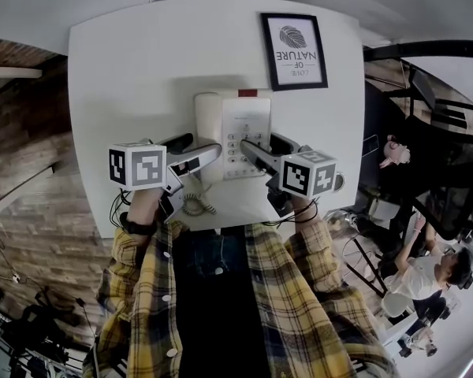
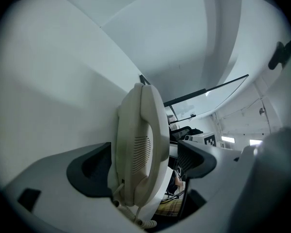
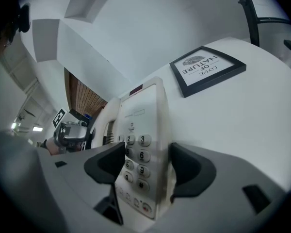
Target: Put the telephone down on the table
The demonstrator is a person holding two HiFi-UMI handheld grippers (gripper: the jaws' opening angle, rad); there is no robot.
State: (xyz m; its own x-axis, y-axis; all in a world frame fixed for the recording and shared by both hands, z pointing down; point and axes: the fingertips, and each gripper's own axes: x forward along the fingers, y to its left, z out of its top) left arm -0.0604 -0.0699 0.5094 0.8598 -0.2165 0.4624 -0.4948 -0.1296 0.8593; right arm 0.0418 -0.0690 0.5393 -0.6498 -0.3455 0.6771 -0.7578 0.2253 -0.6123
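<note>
A cream desk telephone (image 1: 236,128) with a keypad and its handset on the cradle lies near the front of the white table (image 1: 142,69). My left gripper (image 1: 205,144) is at its left side, and in the left gripper view it (image 2: 140,166) is shut across the handset (image 2: 136,144) and the base edge. My right gripper (image 1: 260,142) holds the right side. In the right gripper view it (image 3: 145,171) is shut on the telephone (image 3: 145,125), one pad over the keys and the other against the base's edge. Whether the base rests on the table I cannot tell.
A black-framed print (image 1: 294,50) lies on the table beyond the telephone. The coiled cord (image 1: 195,205) hangs by the table's front edge. To the right are a black office chair (image 1: 449,172) and a seated person (image 1: 426,274). A brick wall (image 1: 24,156) is on the left.
</note>
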